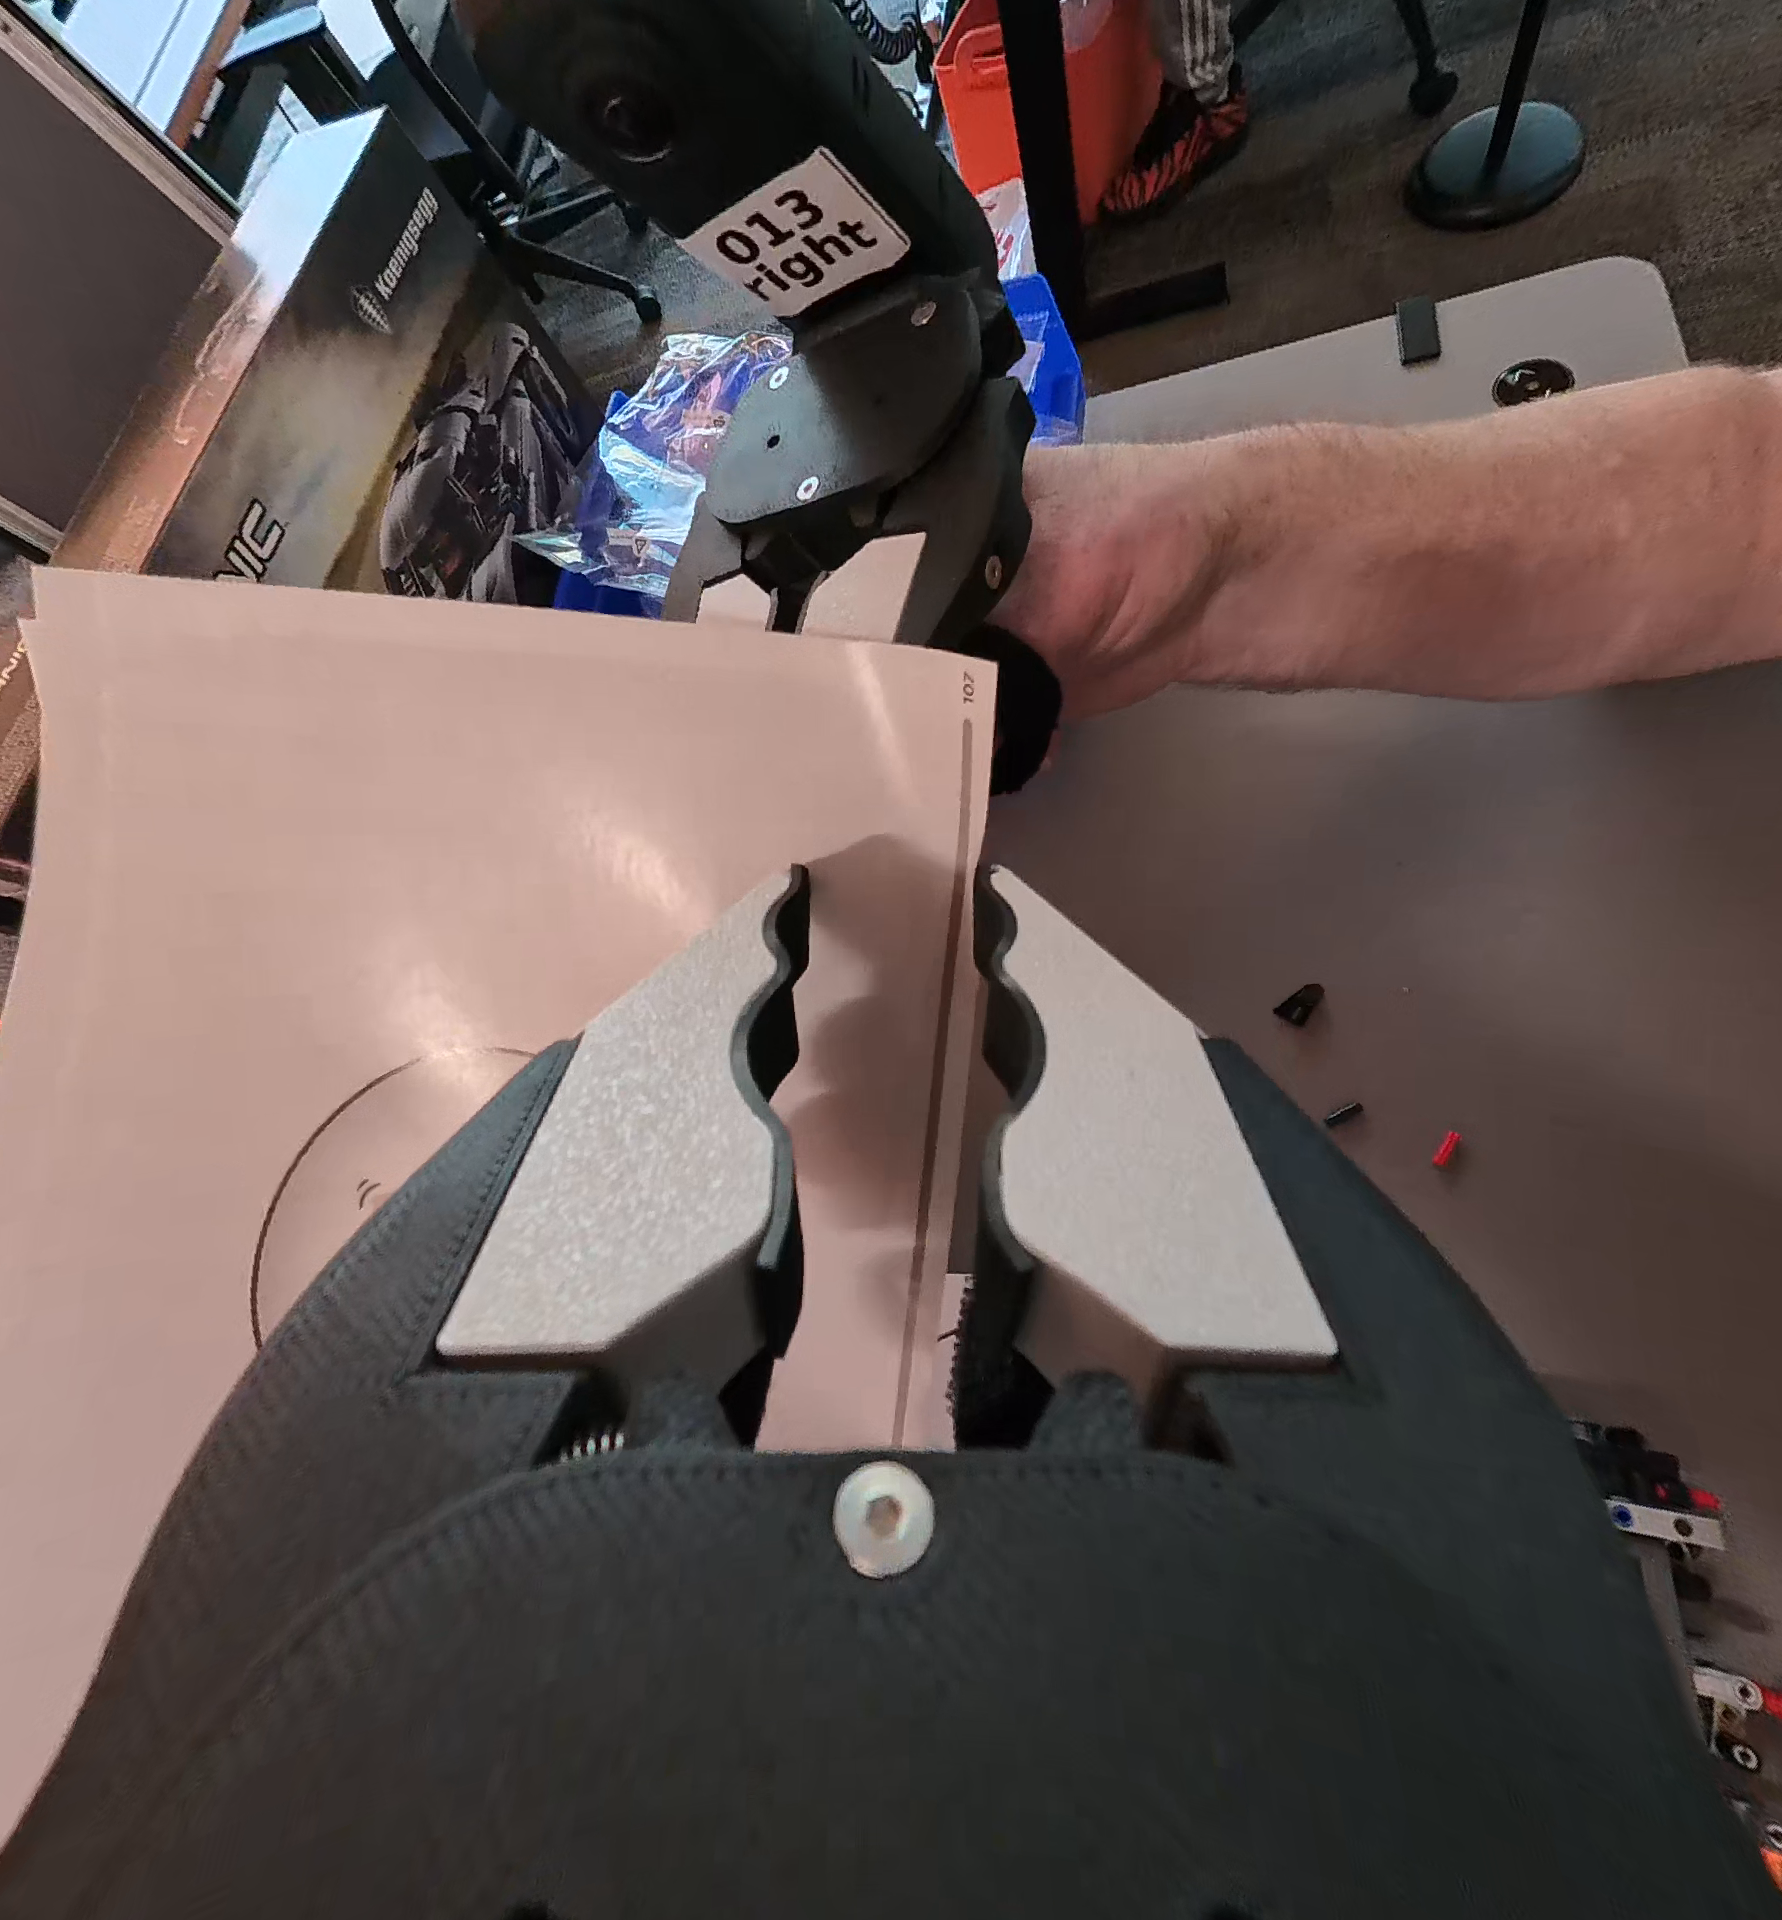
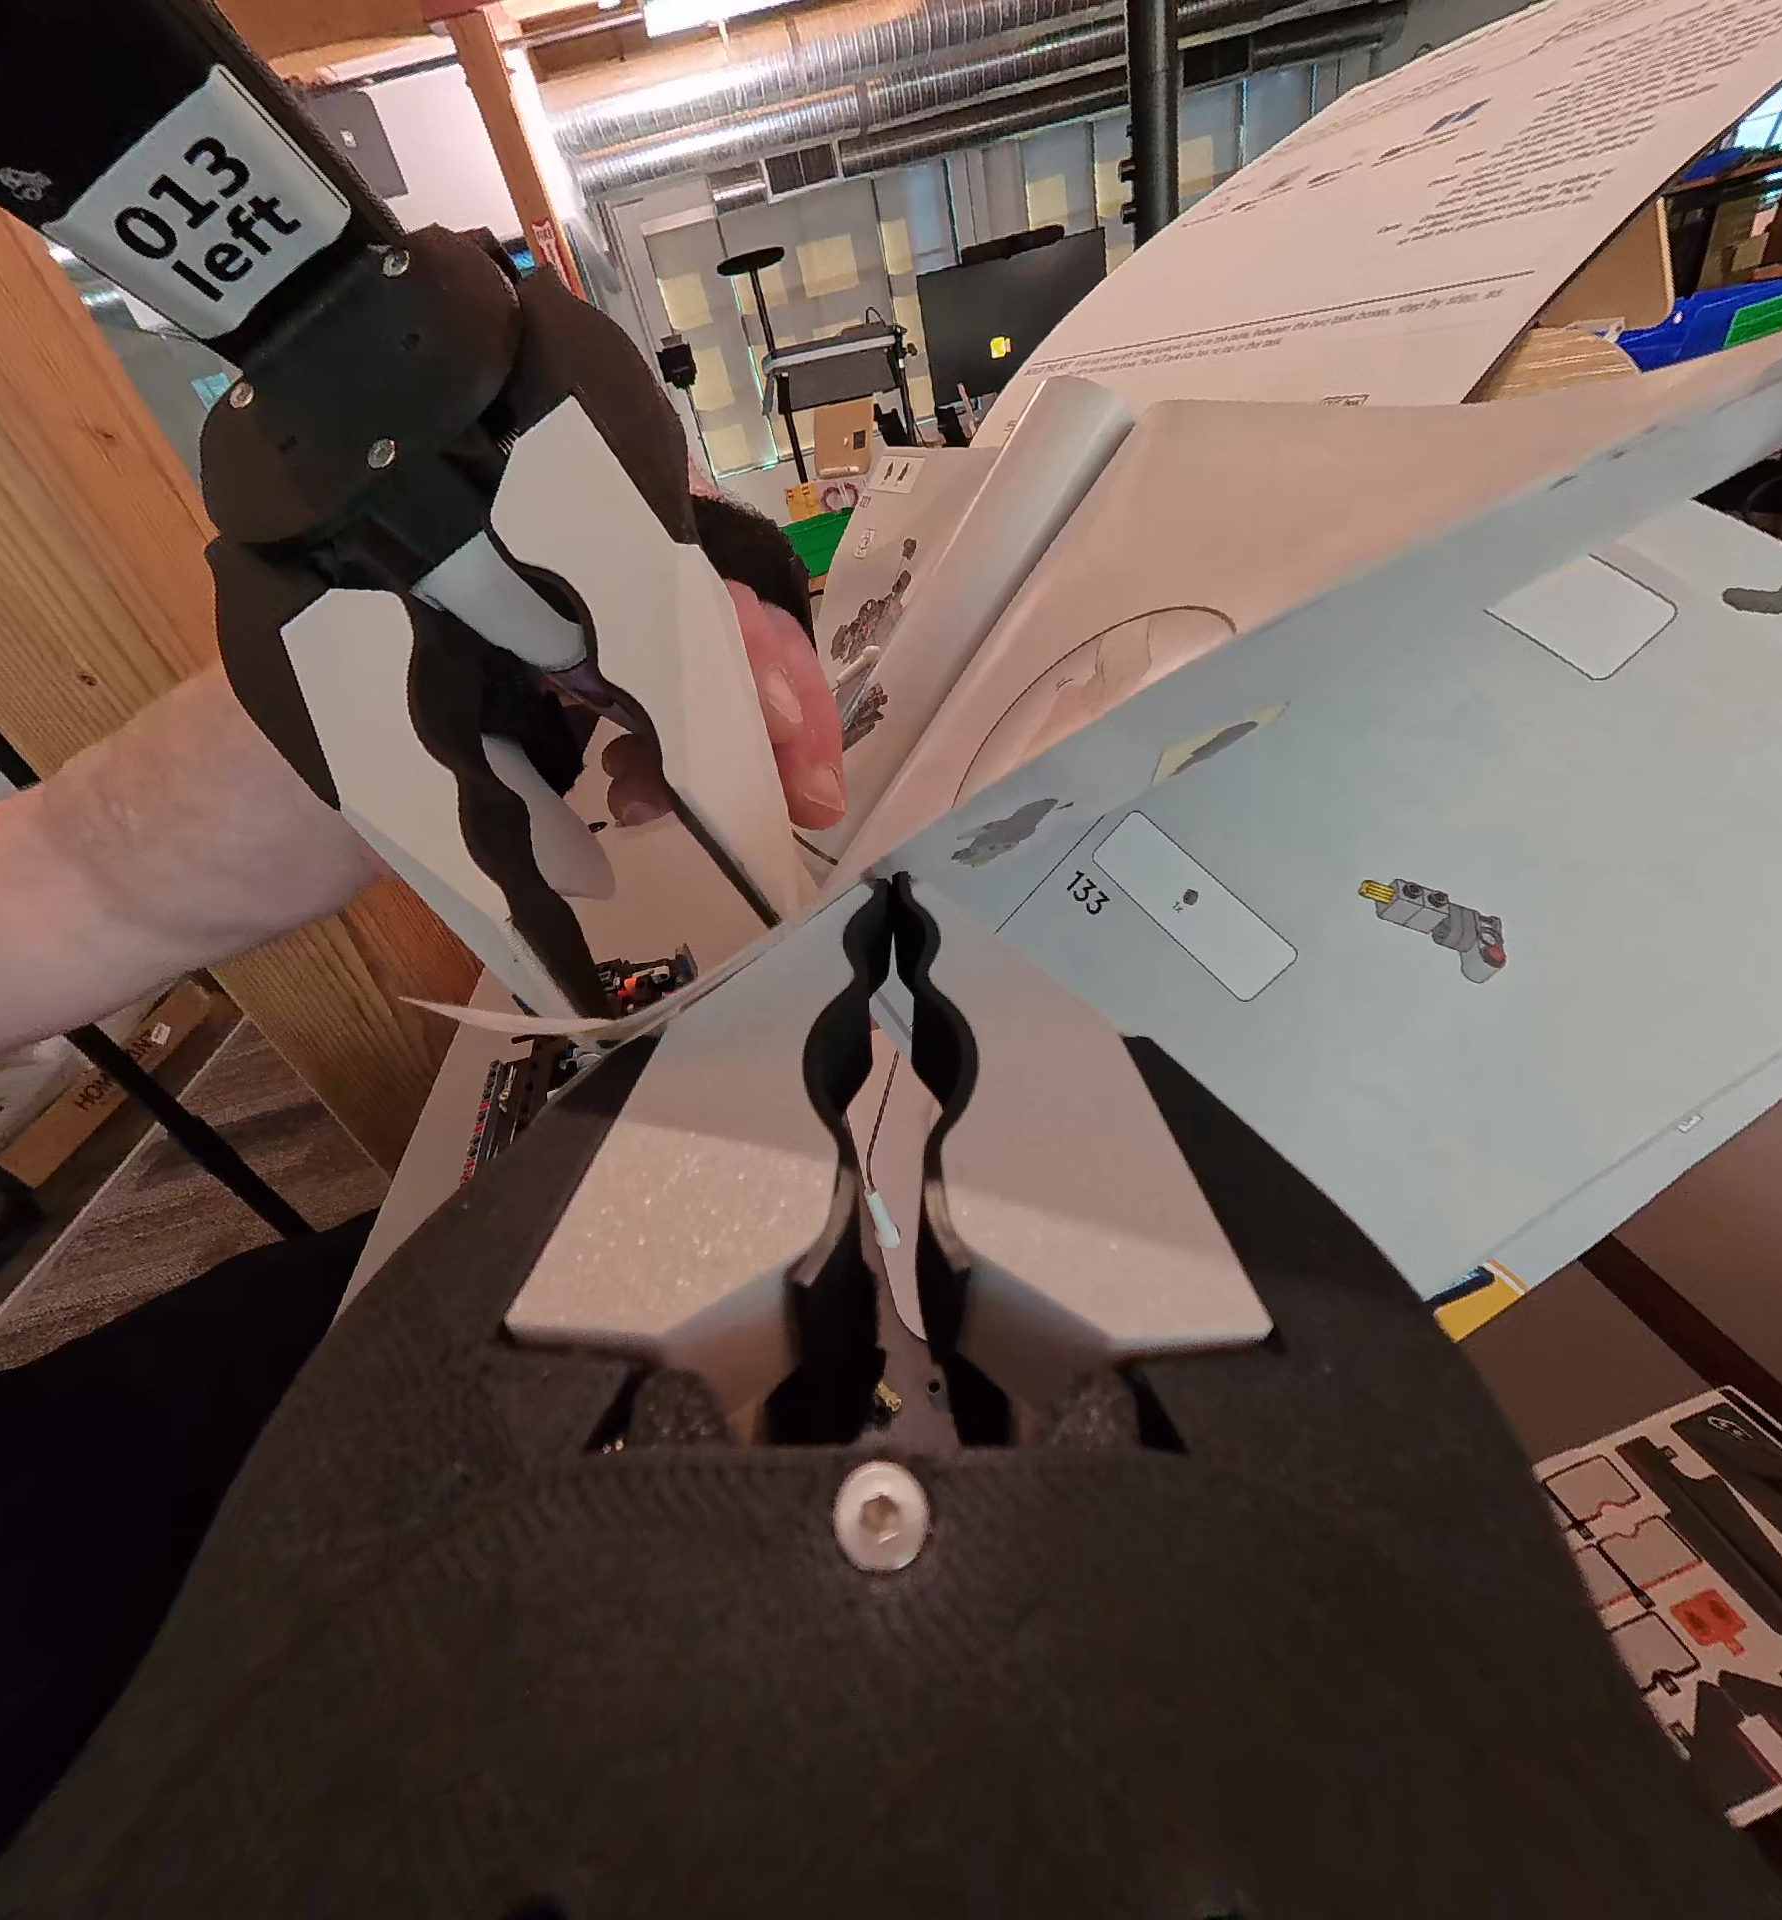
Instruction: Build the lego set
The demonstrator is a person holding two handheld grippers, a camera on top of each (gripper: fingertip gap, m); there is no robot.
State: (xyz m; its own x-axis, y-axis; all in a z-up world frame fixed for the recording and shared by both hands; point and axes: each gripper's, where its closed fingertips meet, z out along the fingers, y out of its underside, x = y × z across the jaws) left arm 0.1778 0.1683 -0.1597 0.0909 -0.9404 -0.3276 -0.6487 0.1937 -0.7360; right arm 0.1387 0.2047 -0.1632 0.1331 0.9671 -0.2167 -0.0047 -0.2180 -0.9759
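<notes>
Right wrist view, right claw pinched on booklet page, left claw parted, empty.

Orange bin, stanchion base.

The left gripper has pale grey fingers with black wavy pads in a black body – the right gripper is coloured the same. The instruction booklet shows light grey pages, and the table is plain grey, with small black and red lego pieces.
</notes>
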